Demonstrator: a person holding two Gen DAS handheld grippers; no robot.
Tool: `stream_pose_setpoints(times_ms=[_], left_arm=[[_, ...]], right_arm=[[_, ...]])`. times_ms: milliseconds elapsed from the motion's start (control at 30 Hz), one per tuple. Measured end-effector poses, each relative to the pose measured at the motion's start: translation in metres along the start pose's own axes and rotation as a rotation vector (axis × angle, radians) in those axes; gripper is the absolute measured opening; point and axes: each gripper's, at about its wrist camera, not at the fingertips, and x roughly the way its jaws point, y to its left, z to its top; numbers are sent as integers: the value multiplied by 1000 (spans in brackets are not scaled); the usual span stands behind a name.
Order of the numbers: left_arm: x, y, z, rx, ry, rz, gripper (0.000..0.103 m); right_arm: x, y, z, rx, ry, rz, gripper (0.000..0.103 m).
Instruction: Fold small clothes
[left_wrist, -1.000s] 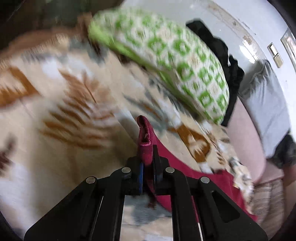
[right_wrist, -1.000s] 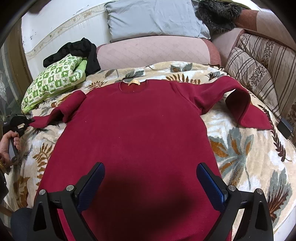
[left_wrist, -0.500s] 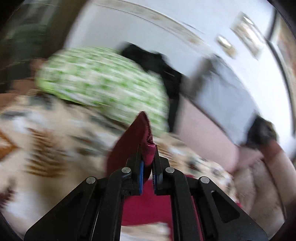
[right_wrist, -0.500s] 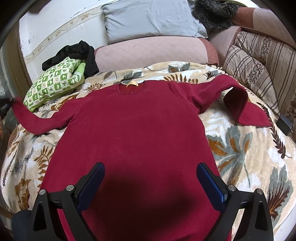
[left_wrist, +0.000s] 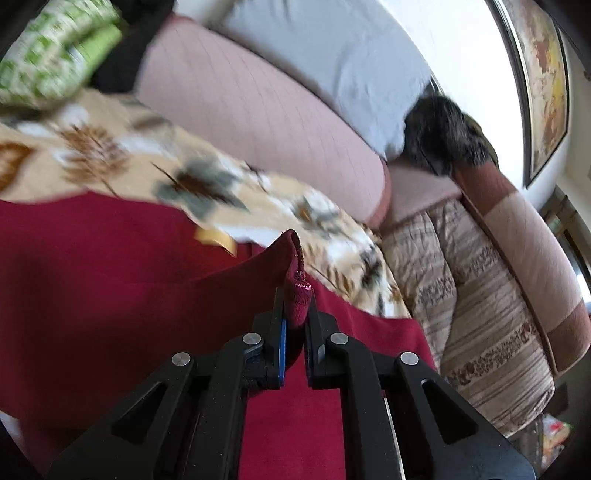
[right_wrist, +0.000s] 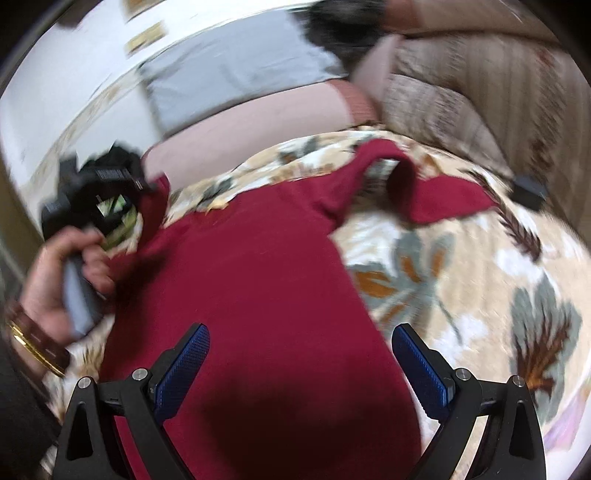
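Observation:
A dark red long-sleeved sweater (right_wrist: 258, 295) lies flat, neck away, on a leaf-print bedspread (right_wrist: 480, 295). My left gripper (left_wrist: 295, 314) is shut on the cuff of its left sleeve (left_wrist: 297, 291) and holds it lifted over the sweater's body (left_wrist: 110, 266). In the right wrist view that gripper (right_wrist: 92, 195) is at the far left, held in a hand, with the sleeve (right_wrist: 155, 210) hanging from it. My right gripper (right_wrist: 301, 350) is open and empty above the sweater's lower part. The right sleeve (right_wrist: 424, 192) lies bent on the bedspread.
A pink quilted headboard (left_wrist: 258, 110) with a grey pillow (left_wrist: 325, 48) runs along the back. Striped cushions (left_wrist: 480, 295) line the right side. A green patterned pillow (left_wrist: 48, 51) and dark clothing lie at the back left. A small dark object (right_wrist: 528, 188) lies at the right.
My left gripper has lifted the left sleeve cuff off the bedspread and swung it right, over the sweater's body. My right gripper stays open and has shifted a little; both views are blurred.

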Motion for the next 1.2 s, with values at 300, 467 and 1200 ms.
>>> stream_pose_setpoints(times_ms=[300,467,1200], left_arm=[[59,-39,-26,67,93,-39,6],[81,-31,-36,23,142,-39,6],[-77,142,-3,-284,-164,266,49]], right_arm=[[13,-35,-4,160,96,55,98],[14,-34,-5,148,97,66,96],[-7,43,36,-252,-33,95,94]])
